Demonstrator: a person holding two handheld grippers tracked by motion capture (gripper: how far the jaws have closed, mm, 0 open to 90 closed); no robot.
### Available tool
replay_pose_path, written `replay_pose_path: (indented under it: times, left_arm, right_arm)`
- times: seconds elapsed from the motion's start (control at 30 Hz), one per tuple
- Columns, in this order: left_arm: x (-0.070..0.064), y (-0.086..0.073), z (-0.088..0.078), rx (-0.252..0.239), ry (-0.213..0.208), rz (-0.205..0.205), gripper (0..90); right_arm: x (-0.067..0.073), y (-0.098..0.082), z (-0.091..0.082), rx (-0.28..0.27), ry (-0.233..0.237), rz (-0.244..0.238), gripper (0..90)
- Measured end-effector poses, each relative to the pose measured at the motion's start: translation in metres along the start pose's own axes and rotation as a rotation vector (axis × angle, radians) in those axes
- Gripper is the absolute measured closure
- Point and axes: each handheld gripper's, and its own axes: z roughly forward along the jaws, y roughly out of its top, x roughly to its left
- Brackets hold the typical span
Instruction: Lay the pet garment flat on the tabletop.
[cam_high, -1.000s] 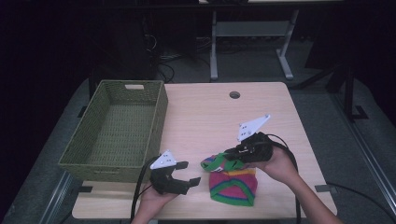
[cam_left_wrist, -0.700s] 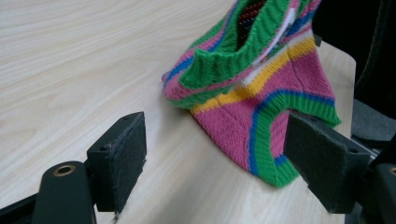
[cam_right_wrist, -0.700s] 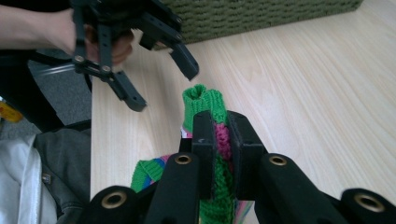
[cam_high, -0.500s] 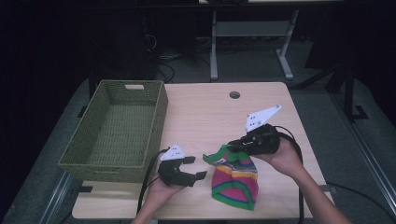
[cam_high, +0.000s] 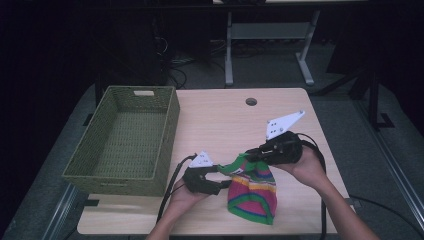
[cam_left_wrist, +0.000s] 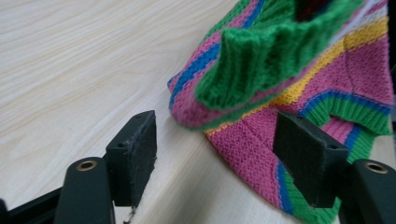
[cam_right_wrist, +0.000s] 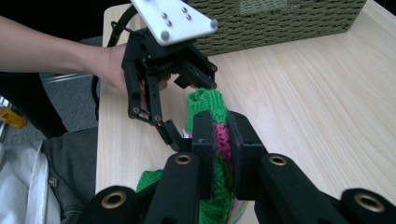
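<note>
The right gripper (cam_right_wrist: 219, 135) clamps the striped knitted hat's (cam_high: 252, 192) green cuff, lifting it off the wooden table (cam_high: 220, 120). The left gripper (cam_left_wrist: 215, 158), jaws narrowing, straddles its edge, apparently without pressing.

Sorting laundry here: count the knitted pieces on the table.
1: a striped knit piece lies at the table's near edge, right of the basket, its green cuff pinched by the right claw.
</note>
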Motion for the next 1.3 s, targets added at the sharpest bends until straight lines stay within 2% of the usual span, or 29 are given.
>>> replay_pose_path:
  times: [0.13,0.2,0.3,0.4,0.47,0.57,0.63,0.73,0.9,1.1,1.27,1.3]
  left_arm:
    - [-0.001,0.004,0.009,0.024,0.01,0.028,34.7]
    - [-0.001,0.006,0.012,0.019,0.012,0.033,38.8]
    - [0.0,0.007,0.014,0.017,0.01,0.044,49.6]
    - [-0.002,0.007,0.012,0.015,0.006,0.067,65.8]
    - [-0.003,0.008,0.01,0.01,0.002,0.075,73.6]
    - [-0.005,0.012,0.005,0.003,0.004,0.096,79.4]
    - [-0.006,0.015,0.002,0.004,0.004,0.111,80.2]
    - [-0.007,0.017,-0.004,-0.009,0.006,0.111,80.9]
    - [-0.008,0.023,-0.012,0.011,0.009,0.145,81.2]
    - [-0.008,0.038,-0.02,0.002,0.036,0.154,81.1]
    - [-0.001,0.044,-0.021,-0.021,0.037,0.099,81.1]
    - [0.0,0.043,-0.02,-0.017,0.036,0.101,81.1]
  right_arm:
    - [0.0,0.0,0.001,0.005,0.002,-0.003,81.9]
    - [-0.001,-0.001,0.001,0.005,0.002,-0.005,81.9]
    - [-0.002,-0.002,-0.001,0.005,-0.001,-0.003,81.9]
    - [-0.003,-0.004,-0.003,0.003,-0.007,0.005,81.9]
    - [-0.004,-0.006,-0.005,0.002,-0.01,0.007,81.9]
    - [-0.007,-0.01,-0.008,0.002,-0.019,0.016,81.9]
    - [-0.008,-0.012,-0.01,0.005,-0.028,0.024,81.9]
    - [-0.01,-0.015,-0.012,0.0,-0.039,0.032,81.9]
    - [-0.016,-0.023,-0.014,0.002,-0.068,0.057,81.8]
    - [-0.021,-0.028,-0.019,-0.017,-0.09,0.089,81.8]
    - [-0.024,-0.035,-0.02,-0.03,-0.112,0.11,81.4]
    - [-0.025,-0.038,-0.019,-0.026,-0.116,0.112,81.3]
